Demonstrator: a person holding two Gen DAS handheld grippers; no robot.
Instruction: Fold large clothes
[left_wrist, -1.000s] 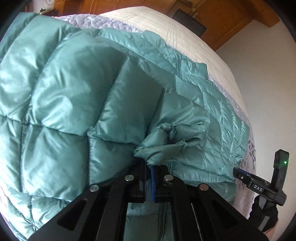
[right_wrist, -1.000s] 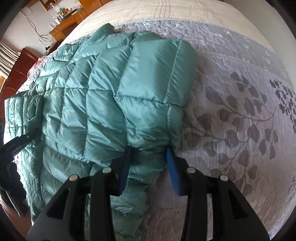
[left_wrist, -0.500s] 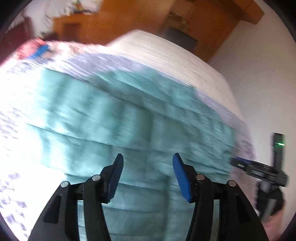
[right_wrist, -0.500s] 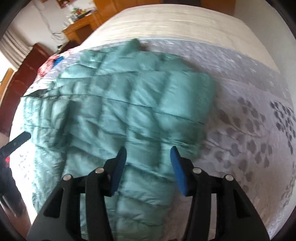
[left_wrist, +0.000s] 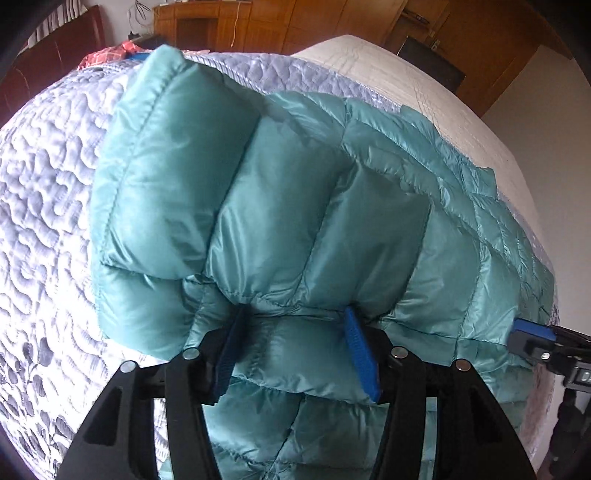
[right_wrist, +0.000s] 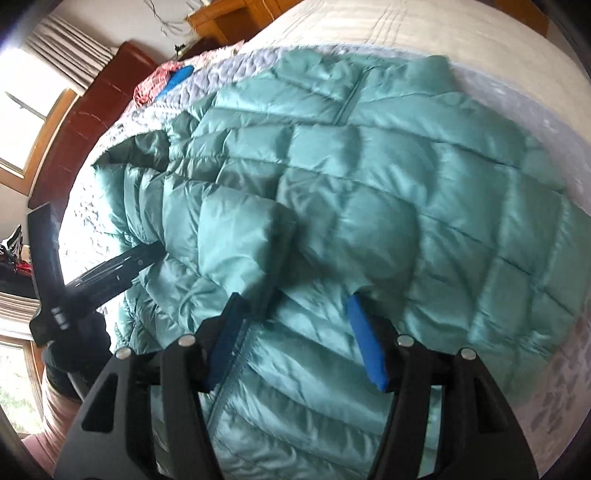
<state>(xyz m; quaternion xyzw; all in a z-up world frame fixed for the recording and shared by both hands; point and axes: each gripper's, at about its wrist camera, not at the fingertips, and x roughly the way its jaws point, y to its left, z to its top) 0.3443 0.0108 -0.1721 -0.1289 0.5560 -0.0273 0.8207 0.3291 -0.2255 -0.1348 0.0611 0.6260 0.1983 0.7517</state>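
My left gripper (left_wrist: 295, 347) hangs released over the jacket (left_wrist: 280, 206) on the bed (left_wrist: 44, 192); my right gripper (right_wrist: 295, 332) is opening above it, nothing pinched.

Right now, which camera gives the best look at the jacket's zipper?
The right wrist view: the zipper runs down the middle of the teal puffer jacket, reappearing between the right gripper fingers. The left wrist view shows only folded quilted panels of the jacket; no zipper is clear there.

Left gripper (left_wrist: 295, 343) apart, right gripper (right_wrist: 295, 332) opening
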